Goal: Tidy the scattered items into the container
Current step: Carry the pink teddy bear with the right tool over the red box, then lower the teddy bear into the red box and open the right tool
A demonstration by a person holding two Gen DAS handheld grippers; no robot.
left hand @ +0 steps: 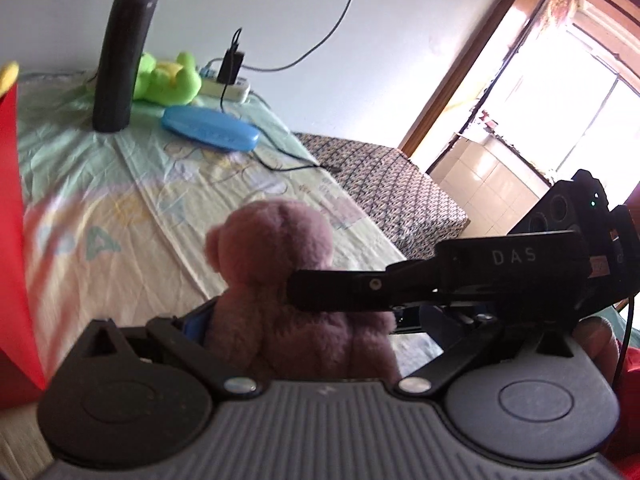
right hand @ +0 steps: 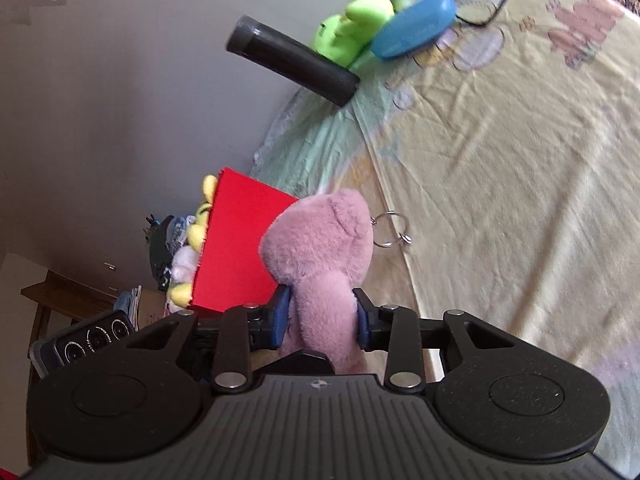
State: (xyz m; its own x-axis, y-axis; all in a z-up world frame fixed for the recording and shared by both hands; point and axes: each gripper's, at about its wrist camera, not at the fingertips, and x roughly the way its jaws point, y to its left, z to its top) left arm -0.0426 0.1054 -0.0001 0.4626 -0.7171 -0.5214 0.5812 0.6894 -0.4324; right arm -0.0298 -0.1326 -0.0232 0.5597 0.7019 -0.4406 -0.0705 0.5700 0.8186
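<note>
I've got the right hand-held gripper clenched on the pink plush bear for the red container at frame left; left hand-held gripper's state I can't tell.

A pale yellow-and-green cartoon-print bedsheet covers the bed, which meets a plain white wall. Beyond the bed's far end lies a dark patterned mattress; past it, a wooden-framed doorway glows with strong daylight.
</note>
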